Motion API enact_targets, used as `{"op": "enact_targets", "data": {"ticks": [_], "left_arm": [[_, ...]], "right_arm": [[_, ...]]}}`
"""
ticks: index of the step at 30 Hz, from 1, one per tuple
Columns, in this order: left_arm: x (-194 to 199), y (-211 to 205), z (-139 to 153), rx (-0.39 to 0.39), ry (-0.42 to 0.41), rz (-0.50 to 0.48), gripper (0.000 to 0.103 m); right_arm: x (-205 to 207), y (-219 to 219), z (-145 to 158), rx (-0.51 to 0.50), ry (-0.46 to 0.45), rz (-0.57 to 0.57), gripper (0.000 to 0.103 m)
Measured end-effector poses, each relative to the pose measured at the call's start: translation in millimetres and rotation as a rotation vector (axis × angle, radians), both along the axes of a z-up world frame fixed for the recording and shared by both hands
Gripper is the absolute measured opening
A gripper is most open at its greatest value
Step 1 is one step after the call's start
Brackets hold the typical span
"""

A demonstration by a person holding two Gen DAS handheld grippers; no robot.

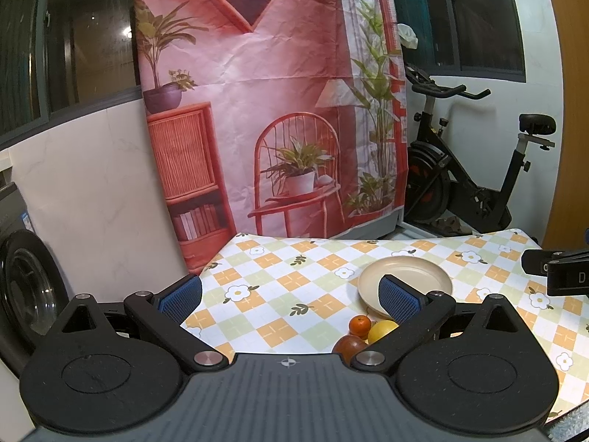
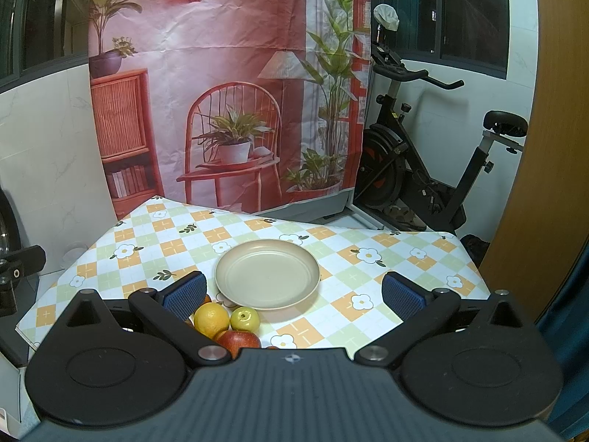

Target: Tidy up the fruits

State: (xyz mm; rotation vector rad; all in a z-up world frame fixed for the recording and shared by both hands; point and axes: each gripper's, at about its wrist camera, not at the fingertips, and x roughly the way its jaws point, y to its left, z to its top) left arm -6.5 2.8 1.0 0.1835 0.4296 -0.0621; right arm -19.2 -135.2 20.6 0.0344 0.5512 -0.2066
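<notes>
Fruits sit in a small cluster on the checked tablecloth [image 2: 176,246], just in front of the near rim of a beige plate [image 2: 267,274] that has nothing on it. From the right wrist view, an orange [image 2: 211,318] and a green apple [image 2: 245,319] lie side by side closest to the plate, with a red apple [image 2: 239,342] touching them on the near side; more fruit is partly hidden behind the gripper parts. From the left wrist view the same group shows as a small tangerine [image 1: 360,325], a yellowish fruit [image 1: 381,330] and a dark red one [image 1: 349,347], all low and to the right. The right gripper [image 2: 292,291] hangs above the table with its blue-padded fingers [image 2: 184,294] spread wide and nothing between them, the plate lying in the gap. The left gripper [image 1: 291,296] is likewise spread wide and holds nothing. A printed backdrop [image 2: 206,73] and an exercise bike [image 2: 423,169] stand behind the table.
</notes>
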Motion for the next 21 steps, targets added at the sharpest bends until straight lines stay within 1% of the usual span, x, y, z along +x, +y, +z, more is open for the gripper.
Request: {"op": "enact_targets", "data": {"ticks": [21], "left_arm": [[-0.7,-0.1,-0.3,-0.008,0.003,-0.001,0.103]], "right_arm": [[-0.1,0.3,-1.5,0.0,-0.002,-0.001,0.103]]}}
